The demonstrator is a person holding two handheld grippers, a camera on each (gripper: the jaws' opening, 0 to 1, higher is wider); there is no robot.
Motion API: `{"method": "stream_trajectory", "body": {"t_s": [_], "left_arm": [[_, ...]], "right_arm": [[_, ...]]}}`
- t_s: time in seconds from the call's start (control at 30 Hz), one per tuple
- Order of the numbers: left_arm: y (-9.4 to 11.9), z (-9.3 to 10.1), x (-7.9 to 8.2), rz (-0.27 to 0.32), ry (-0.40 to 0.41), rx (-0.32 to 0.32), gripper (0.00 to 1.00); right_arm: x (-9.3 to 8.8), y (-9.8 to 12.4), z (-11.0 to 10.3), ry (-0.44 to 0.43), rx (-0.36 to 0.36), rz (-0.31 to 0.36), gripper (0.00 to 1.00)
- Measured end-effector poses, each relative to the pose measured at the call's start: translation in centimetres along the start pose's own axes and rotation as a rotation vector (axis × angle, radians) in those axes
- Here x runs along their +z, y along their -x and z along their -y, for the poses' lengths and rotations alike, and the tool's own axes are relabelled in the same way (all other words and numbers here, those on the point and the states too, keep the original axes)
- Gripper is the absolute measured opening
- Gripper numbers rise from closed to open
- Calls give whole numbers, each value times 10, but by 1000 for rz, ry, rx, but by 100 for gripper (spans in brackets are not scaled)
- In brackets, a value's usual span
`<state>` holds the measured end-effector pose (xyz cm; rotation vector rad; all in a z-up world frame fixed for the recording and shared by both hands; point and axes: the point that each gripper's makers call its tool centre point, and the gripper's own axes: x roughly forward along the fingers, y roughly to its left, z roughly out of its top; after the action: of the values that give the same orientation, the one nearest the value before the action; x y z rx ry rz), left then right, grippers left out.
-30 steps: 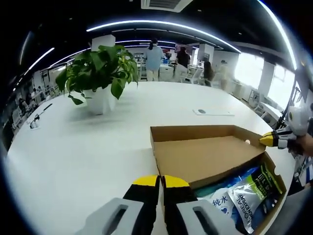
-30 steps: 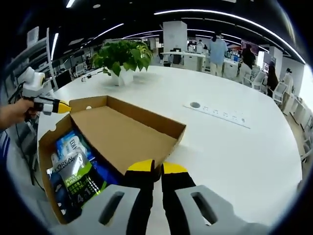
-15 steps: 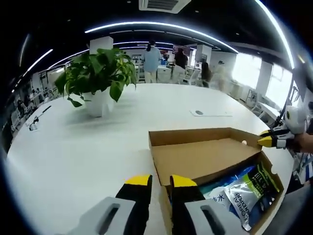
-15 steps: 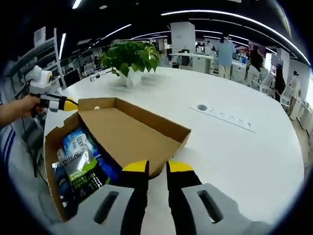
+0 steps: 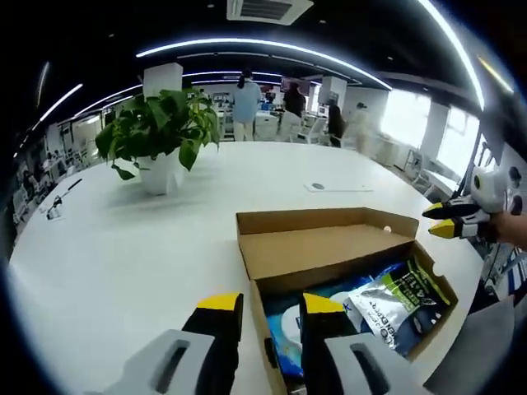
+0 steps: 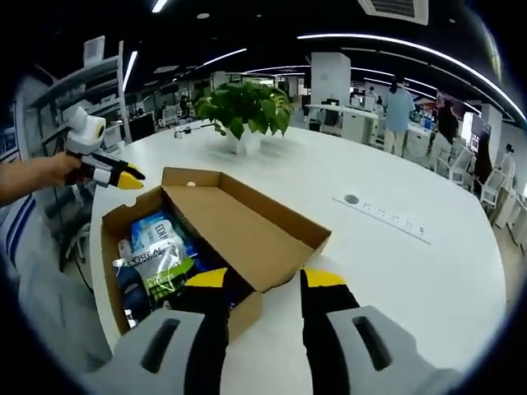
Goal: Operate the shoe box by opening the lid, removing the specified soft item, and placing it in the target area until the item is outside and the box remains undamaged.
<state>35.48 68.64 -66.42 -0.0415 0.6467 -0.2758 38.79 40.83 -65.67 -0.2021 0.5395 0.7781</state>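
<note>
A broad white table (image 5: pixel 123 247) fills an open office with ceiling light strips. A potted plant (image 5: pixel 160 136) stands at 11 o'clock, a power strip (image 6: pixel 387 218) at 2. The shoe box (image 5: pixel 329 255) lies open, soft packets (image 5: pixel 395 298) inside. The left gripper (image 5: pixel 262 306) and right gripper (image 6: pixel 265 284) are both parted, holding nothing.

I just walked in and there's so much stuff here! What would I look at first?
Probably the open cardboard shoe box near the table's edge, its lid folded back and shiny blue and green soft packets showing inside. After that, the leafy green potted plant farther back on the big white table, and the yellow-tipped jaws of the left gripper and right gripper, both open at the box's near edge.
</note>
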Motion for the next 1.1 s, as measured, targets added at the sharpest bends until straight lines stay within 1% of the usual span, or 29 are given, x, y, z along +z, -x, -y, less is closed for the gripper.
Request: {"method": "stream_trajectory", "body": {"t_s": [0.13,0.3,0.43,0.53,0.67,0.77,0.97,1.1], "left_arm": [[4,11,-5,-12,-1,-32,29],[5,33,-13,-35,-9,-103,31],[4,49,-23,-71,-27,-149,31],[3,60,-30,-95,-16,-187,31],[1,71,-37,-122,-9,-220,31],[-1,83,-44,-150,13,-265,31],[-6,92,-53,-191,13,-287,31],[-10,101,-61,-220,16,-313,31]], "right_arm": [[-2,10,-10,13,20,-1,38],[-7,21,-20,18,38,-1,42],[-12,26,-28,21,51,-8,45],[-14,31,-33,13,59,-6,46],[-19,34,-40,7,65,-8,47],[-22,37,-46,-7,74,-10,48],[-35,39,-53,2,81,-28,49],[-42,41,-58,-1,87,-41,49]]}}
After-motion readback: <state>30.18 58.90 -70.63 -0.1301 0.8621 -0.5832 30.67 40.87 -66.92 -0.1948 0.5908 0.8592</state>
